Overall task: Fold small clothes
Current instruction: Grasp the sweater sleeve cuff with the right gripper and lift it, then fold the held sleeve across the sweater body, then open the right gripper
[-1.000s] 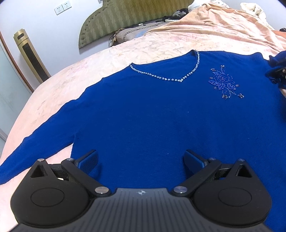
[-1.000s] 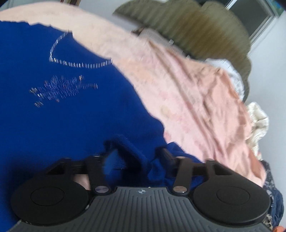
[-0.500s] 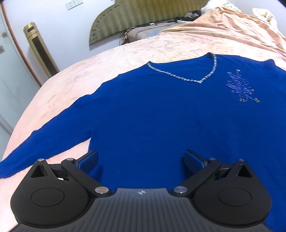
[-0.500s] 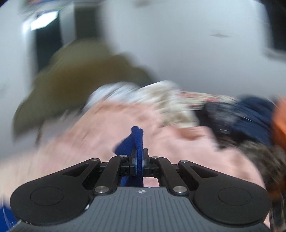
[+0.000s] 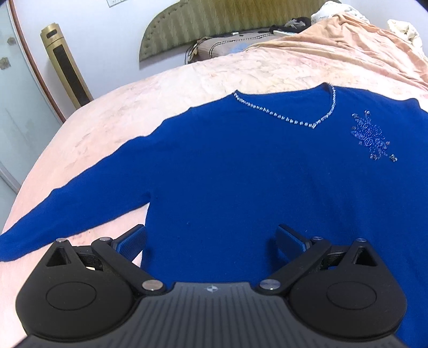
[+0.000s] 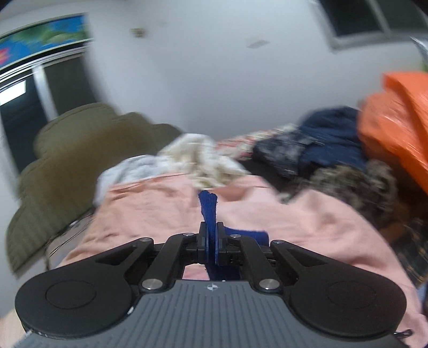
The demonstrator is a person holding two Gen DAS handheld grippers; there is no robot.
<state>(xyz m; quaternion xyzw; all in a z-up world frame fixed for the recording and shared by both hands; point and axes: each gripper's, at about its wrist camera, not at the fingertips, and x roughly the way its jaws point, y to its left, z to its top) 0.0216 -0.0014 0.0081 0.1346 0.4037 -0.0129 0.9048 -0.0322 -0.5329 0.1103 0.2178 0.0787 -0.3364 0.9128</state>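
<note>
Blue knit sweater (image 5: 240, 171) lies front-up and spread flat on the pink bed cover (image 5: 165, 101), one sleeve (image 5: 67, 211) stretched out toward the bed's edge, beaded V-neckline (image 5: 289, 120) toward the headboard (image 5: 214, 24). Left gripper (image 5: 211, 241) hovers low over the hem area, fingers spread wide, nothing between them. Right gripper (image 6: 211, 241) has its fingers pressed together on a strip of blue fabric (image 6: 208, 211) — likely a sleeve or cuff of the same sweater, though that view is motion-blurred and cannot confirm which part. Handling judgement: soft, light, limp knit; it will drape and sag from any single pinch, so edges — cuff, shoulder seam, hem corner — are the sensible holds. Keep off the beaded motif (image 5: 371, 136), which could snag. The left wrist view alone shows the garment's full layout; the right wrist view alone shows the pinch itself, plus a clothes pile (image 6: 334, 150) with an orange item (image 6: 396, 115) at the far side of the bed.
</note>
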